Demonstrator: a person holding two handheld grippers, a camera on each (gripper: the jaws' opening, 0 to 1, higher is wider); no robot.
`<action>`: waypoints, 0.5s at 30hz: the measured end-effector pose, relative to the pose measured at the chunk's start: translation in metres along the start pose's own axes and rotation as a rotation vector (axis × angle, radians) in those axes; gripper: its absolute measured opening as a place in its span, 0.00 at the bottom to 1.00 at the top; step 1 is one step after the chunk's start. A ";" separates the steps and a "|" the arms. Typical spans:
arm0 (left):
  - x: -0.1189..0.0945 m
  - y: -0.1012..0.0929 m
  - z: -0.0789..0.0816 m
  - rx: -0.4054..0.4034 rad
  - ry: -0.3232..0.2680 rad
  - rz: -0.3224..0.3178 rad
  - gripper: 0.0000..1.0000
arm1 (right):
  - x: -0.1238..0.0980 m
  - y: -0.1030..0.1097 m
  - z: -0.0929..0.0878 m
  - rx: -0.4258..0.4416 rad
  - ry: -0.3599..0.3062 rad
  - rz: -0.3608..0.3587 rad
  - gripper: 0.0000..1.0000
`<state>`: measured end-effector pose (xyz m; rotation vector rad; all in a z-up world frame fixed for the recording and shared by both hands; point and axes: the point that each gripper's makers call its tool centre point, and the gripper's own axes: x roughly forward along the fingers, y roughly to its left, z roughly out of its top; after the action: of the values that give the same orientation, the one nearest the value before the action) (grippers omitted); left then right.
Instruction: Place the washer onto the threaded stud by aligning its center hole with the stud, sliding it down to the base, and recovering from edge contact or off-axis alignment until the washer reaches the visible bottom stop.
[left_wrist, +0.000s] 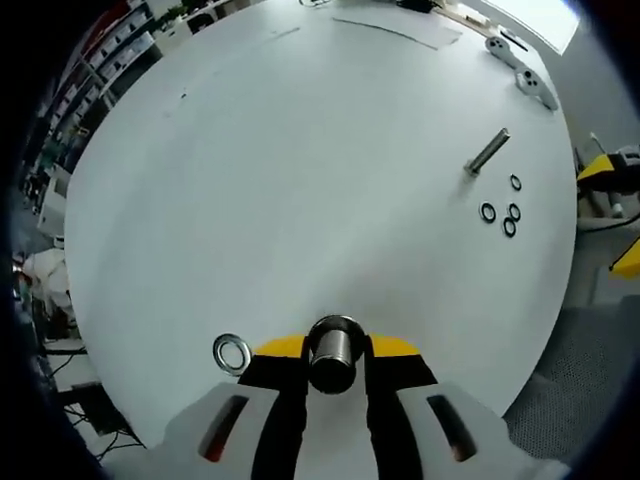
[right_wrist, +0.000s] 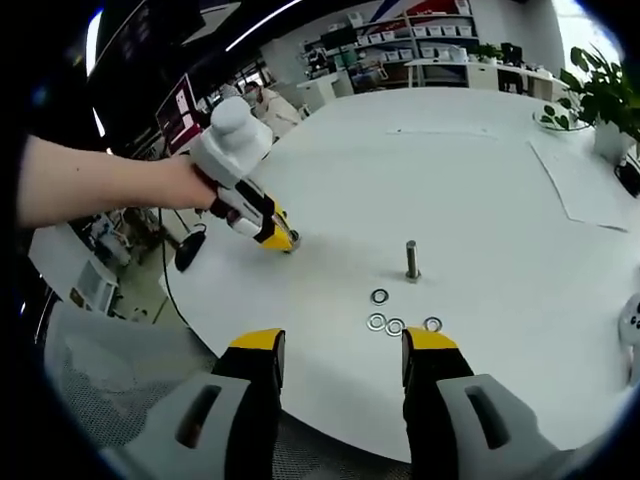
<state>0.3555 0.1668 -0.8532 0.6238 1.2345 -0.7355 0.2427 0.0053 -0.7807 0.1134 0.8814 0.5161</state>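
Observation:
My left gripper (left_wrist: 335, 349) is shut on a short metal stud (left_wrist: 333, 352), held end-on just above the white table (left_wrist: 300, 180). A large washer (left_wrist: 232, 353) lies flat on the table just left of its jaws. A second threaded stud (right_wrist: 411, 259) stands upright on the table, with several small washers (right_wrist: 395, 325) lying in front of it; this stud (left_wrist: 487, 152) and these washers (left_wrist: 500, 212) sit far right in the left gripper view. My right gripper (right_wrist: 343, 348) is open with nothing between its jaws, near the table edge. A hand holds the left gripper (right_wrist: 250, 205) with its tip down at the table.
Metal brackets (left_wrist: 522, 68) and paper sheets (right_wrist: 590, 180) lie at the table's far side. A potted plant (right_wrist: 600, 100) stands at the edge. Shelves and desks fill the room behind. The table's round edge (right_wrist: 230, 330) drops off close to my right gripper.

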 end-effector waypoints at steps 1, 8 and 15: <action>0.000 0.000 0.000 0.009 -0.003 -0.002 0.19 | 0.000 0.000 0.000 -0.001 -0.001 0.001 0.50; -0.002 -0.004 -0.003 0.018 -0.014 -0.007 0.23 | 0.001 -0.001 0.000 0.001 0.001 -0.001 0.50; -0.010 0.001 -0.003 -0.012 -0.048 -0.011 0.25 | 0.001 0.001 -0.002 -0.011 0.009 -0.001 0.50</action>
<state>0.3526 0.1713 -0.8446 0.5872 1.1983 -0.7475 0.2413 0.0065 -0.7824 0.1004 0.8867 0.5206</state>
